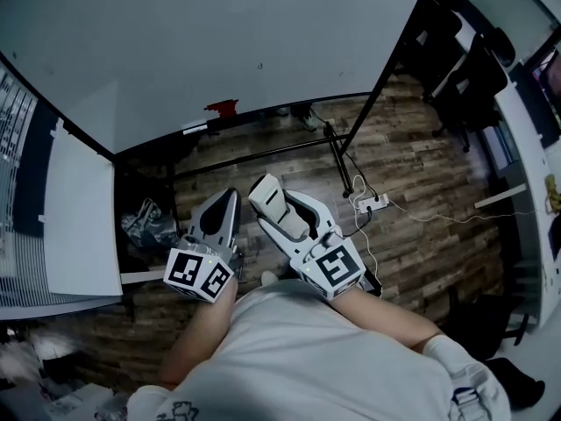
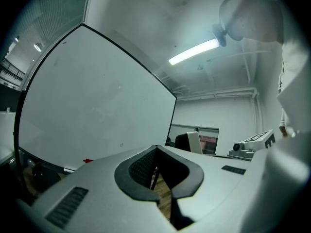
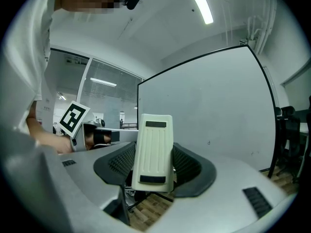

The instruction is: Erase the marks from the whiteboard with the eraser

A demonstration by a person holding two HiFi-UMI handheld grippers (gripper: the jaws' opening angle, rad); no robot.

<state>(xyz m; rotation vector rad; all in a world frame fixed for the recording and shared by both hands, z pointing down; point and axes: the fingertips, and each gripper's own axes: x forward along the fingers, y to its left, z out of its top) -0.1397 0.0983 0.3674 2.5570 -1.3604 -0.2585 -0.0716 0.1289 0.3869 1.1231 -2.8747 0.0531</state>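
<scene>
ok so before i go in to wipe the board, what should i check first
1. Eraser gripped: ok, the right gripper has its jaws shut on the eraser's sides.
2. Left gripper free: ok, jaws together with nothing between them.
3. Target found: ok, a small mark shows on the whiteboard.
4. Eraser on the board: not ok, it is held apart from the surface.
5. Wiping face towards the board: cannot tell, only the ribbed back shows.

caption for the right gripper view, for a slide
Right gripper holding the eraser, whiteboard ahead.
</scene>
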